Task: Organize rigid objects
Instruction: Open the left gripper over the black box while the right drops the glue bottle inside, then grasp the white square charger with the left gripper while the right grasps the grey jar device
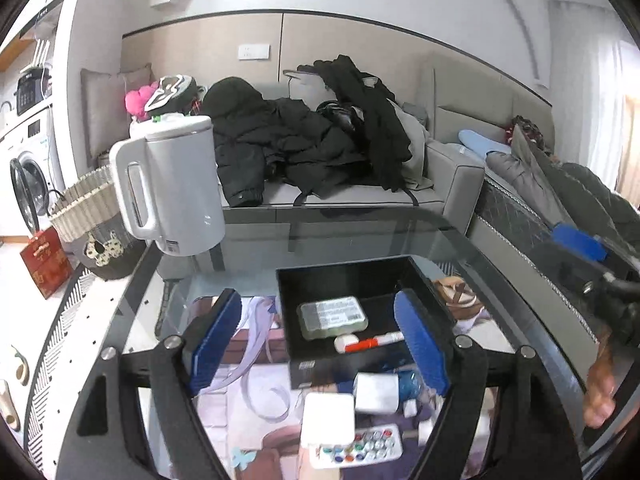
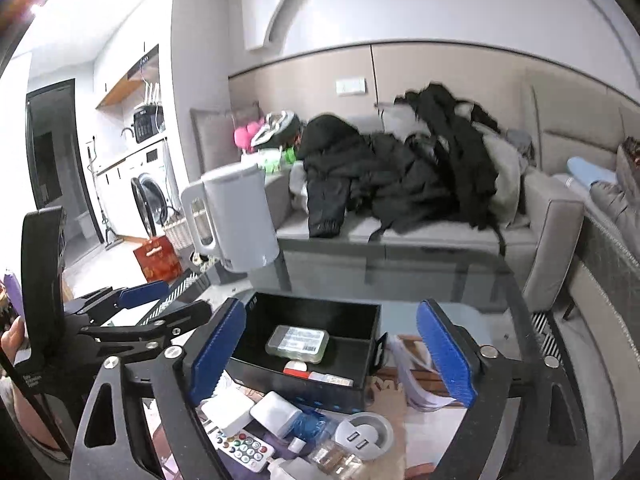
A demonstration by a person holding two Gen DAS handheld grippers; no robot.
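A black open box sits on the glass table. In it lie a clear plastic case and a red and white marker. Before the box lie a white remote with coloured buttons, white adapter blocks, a blue item, a grey round USB hub and a small jar. My left gripper is open and empty above the box's near side. My right gripper is open and empty above the box and the pile.
A white kettle stands at the table's far left corner. A sofa with black coats runs behind the table. A wicker basket and a red bag stand on the floor at left.
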